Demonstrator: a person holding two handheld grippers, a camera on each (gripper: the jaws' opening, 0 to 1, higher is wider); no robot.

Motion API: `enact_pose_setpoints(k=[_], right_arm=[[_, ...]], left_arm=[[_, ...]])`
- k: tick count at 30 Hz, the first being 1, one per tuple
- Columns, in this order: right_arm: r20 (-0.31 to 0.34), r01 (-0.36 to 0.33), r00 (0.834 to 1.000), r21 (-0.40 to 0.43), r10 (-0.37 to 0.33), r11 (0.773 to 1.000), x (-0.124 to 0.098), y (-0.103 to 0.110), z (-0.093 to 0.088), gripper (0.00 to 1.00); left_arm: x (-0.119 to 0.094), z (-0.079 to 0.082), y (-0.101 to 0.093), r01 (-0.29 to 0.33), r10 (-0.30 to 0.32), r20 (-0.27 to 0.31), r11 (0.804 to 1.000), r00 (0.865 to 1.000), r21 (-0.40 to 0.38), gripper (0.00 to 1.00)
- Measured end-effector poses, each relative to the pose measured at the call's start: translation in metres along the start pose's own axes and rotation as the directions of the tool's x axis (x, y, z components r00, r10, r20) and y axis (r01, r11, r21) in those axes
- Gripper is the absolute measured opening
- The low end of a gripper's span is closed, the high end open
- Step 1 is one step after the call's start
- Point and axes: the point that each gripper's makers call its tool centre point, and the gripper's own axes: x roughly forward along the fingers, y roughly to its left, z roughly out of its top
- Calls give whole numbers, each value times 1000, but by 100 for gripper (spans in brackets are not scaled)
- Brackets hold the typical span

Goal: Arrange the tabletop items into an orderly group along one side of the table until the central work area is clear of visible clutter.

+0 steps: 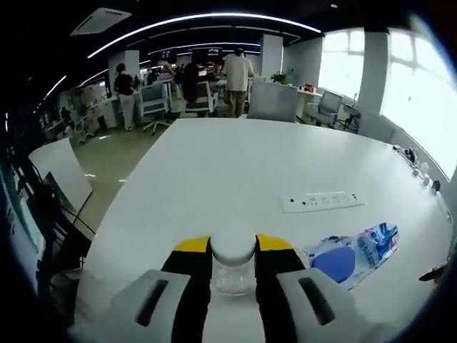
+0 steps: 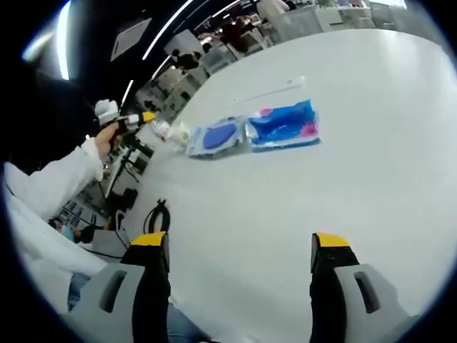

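Note:
My left gripper [image 1: 233, 249] is shut on a small clear jar [image 1: 233, 270] with a white lid, low over the white table [image 1: 235, 164]. A blue and white packet [image 1: 355, 254] lies just to its right. In the right gripper view, that packet [image 2: 217, 137] lies flat beside a second blue packet [image 2: 284, 123] with pink marks. The left gripper [image 2: 137, 119] shows there in a person's hand, at the table's edge beside the packets. My right gripper [image 2: 239, 251] stands open above bare tabletop, with nothing between its jaws.
A white power strip [image 1: 323, 201] lies mid-table, seen thin and far [image 2: 275, 88] from the right gripper. A grey chair [image 1: 272, 101] stands at the table's far end, with people beyond. A black cable [image 2: 158, 214] hangs by the table edge. A white sleeve [image 2: 53, 182] reaches in.

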Motion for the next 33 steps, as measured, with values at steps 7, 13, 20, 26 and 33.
enact_pose_setpoints(k=[7,13,20,26,33], right_arm=[[-1,-3,1000,4,3,1000,0,0,-3,80],[2,-4,1000,8,4,1000,-1,-1,-5,80],[20,-5,1000,15,4,1000,-4,-4,-3,81],[26,-10,1000,9,9,1000,-4,-2,-4,81],[51,-27,998,-3,27,1000,-6,6,-1,83]], left_arm=[[-5,-3,-4,-28,27,44,1000,999,4,21],[-6,-2,-3,-48,47,60,999,997,11,21],[-9,4,-2,-84,79,97,995,992,52,52],[-24,14,-5,-60,58,151,998,987,9,75],[-44,13,-5,-35,35,170,999,985,-5,89]])
